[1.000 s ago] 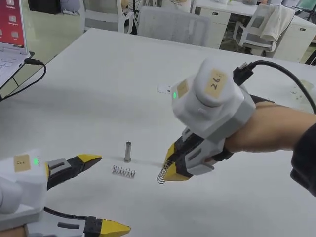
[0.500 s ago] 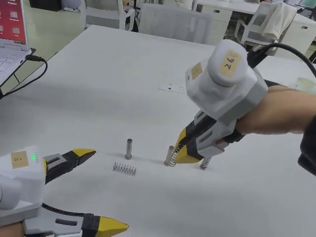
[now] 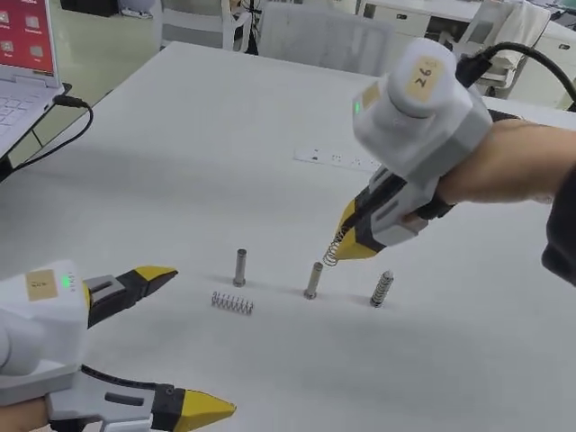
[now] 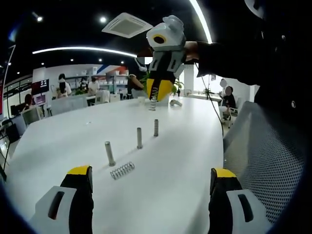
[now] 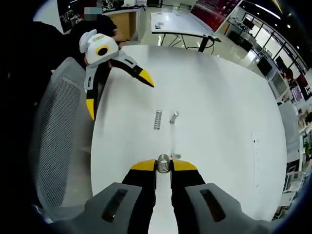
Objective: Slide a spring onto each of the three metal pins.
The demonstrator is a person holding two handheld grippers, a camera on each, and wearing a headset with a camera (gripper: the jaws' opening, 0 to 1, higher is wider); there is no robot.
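Three metal pins stand in a row on the white table: a bare left pin (image 3: pixel 240 267), a bare middle pin (image 3: pixel 313 280) and a right pin (image 3: pixel 382 289) wearing a spring. One loose spring (image 3: pixel 232 302) lies in front of the left pin. My right gripper (image 3: pixel 346 243) hovers just above the middle pin, shut on a spring (image 3: pixel 334 249) that hangs tilted from its tips; the spring's round end (image 5: pixel 164 163) sits between the jaws. My left gripper (image 3: pixel 193 342) is held open at the near left, nothing in it, the pins (image 4: pixel 139 138) ahead of it.
A laptop (image 3: pixel 22 63) with a black cable (image 3: pixel 63 135) sits at the far left corner. A flat white strip (image 3: pixel 333 159) lies beyond the pins. Office chairs stand past the far edge of the table (image 3: pixel 180 162), and a mesh chair (image 5: pixel 58 126) at the near side.
My right gripper has carried its spring from the table surface past the middle pin and risen above it. The spring-covered right pin has come out from behind it. The left gripper has barely moved.
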